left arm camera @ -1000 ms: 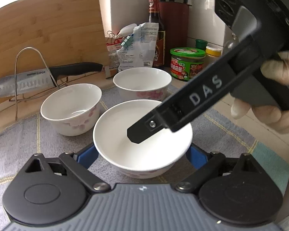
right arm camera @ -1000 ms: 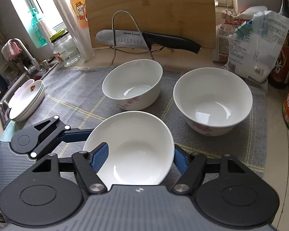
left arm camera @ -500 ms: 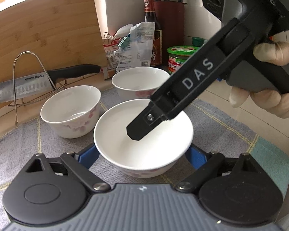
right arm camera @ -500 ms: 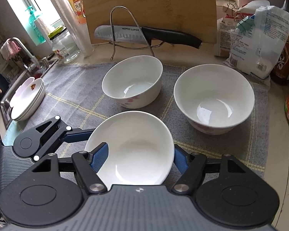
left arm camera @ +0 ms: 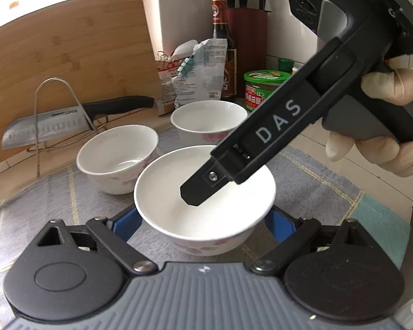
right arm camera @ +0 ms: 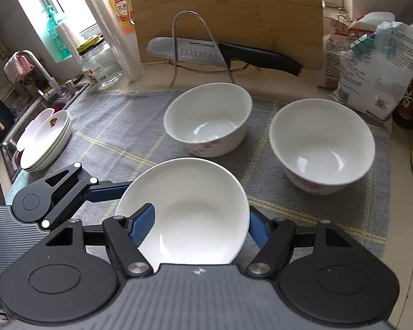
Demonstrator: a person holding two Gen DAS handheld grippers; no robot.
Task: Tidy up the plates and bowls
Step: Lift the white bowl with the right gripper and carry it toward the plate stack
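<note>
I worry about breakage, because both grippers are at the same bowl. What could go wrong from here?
1. The right gripper has one finger inside the near bowl while the left gripper has a finger on each side of it; uneven pulls could tip it or make it slip.
2. The two other bowls stand close behind, so a swing could knock china together.
3. The plate stack sits by the sink edge.

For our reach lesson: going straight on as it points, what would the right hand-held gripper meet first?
Likely the near bowl: the right hand-held gripper straddles its rim, one finger inside.
</note>
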